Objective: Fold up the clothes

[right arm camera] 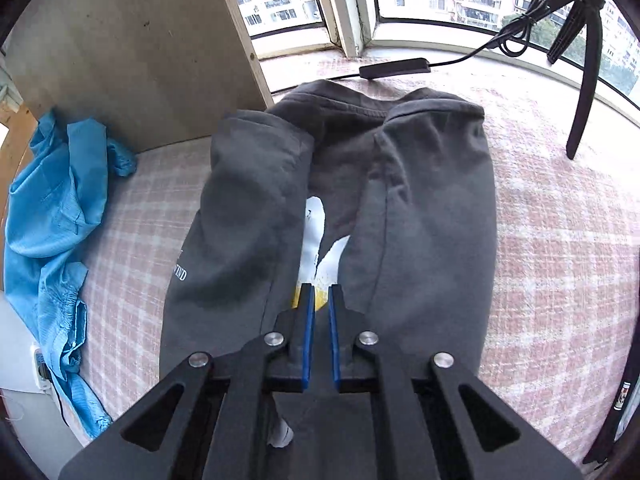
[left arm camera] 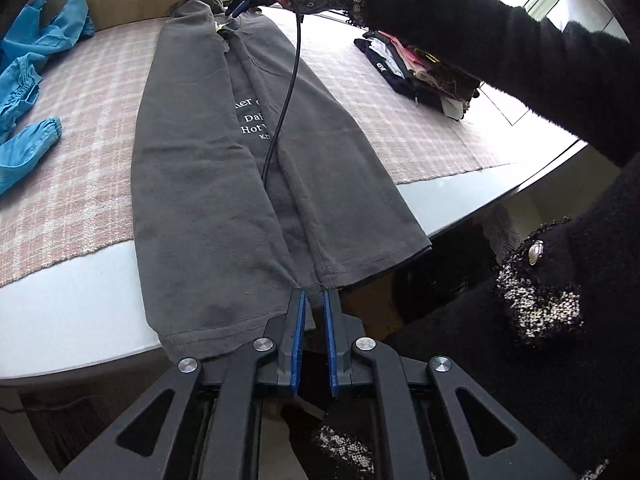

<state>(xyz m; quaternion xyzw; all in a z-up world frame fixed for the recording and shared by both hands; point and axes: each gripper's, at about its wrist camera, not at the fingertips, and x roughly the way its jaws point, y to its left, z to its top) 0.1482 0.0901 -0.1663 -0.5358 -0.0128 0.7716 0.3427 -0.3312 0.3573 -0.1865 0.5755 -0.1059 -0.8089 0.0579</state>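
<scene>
A dark grey T-shirt (left arm camera: 200,160) lies lengthwise on the pink plaid cloth (left arm camera: 80,140), both sides folded in to meet along the middle. White lettering shows on it. My left gripper (left arm camera: 315,294) is at the near hem where the two folds meet; its blue pads stand slightly apart, so it is open, with the hem edge just at the tips. My right gripper (left arm camera: 240,6), held by a gloved hand, hovers at the collar end. In the right wrist view the right gripper (right arm camera: 320,289) is narrowly open over the T-shirt (right arm camera: 420,220), with nothing between its pads.
A crumpled blue garment (left arm camera: 28,80) lies at the left. A stack of folded clothes (left arm camera: 416,68) sits at the right. A black cable (left arm camera: 288,92) hangs over the shirt. A wooden panel (right arm camera: 132,60), a window and a black stand (right arm camera: 584,80) are behind. The table edge (left arm camera: 60,300) is near.
</scene>
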